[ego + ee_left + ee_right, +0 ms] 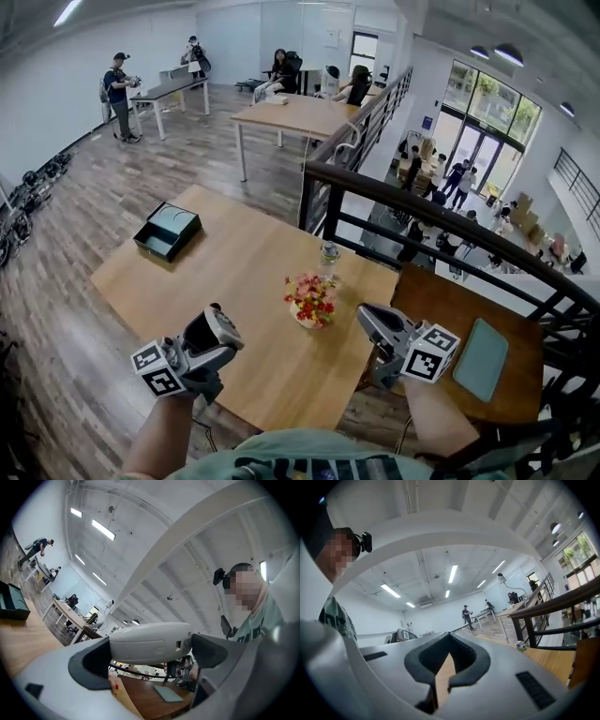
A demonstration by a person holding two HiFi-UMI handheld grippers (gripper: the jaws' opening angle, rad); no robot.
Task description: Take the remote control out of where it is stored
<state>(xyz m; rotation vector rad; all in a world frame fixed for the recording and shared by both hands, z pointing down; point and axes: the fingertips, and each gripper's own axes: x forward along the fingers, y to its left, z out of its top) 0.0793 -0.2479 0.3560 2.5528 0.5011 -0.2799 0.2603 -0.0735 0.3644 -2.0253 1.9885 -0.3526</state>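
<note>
- Between the jaws of the left gripper [215, 337], in the head view, sits the remote [208, 329], raised off the table [253, 281] near its front edge. The open box [168, 231] lies well beyond this gripper, on the far left of the table.
- The left forearm comes up from the bottom edge, with the jaws pointing up and away. The right forearm comes in from the lower right. The right gripper [367, 319] hangs off the table's right edge and aims at the flowers [310, 300] just to its left.
- In the left gripper view, the left gripper [151, 657] is clamped on the remote [150, 641], which lies crosswise with one jaw at each end. The camera tilts up at the ceiling, and the box [10, 603] shows far left.
- In the right gripper view, the right gripper [442, 670] has its jaws together with nothing in them. Only a sliver of table [543, 658] shows through.
</note>
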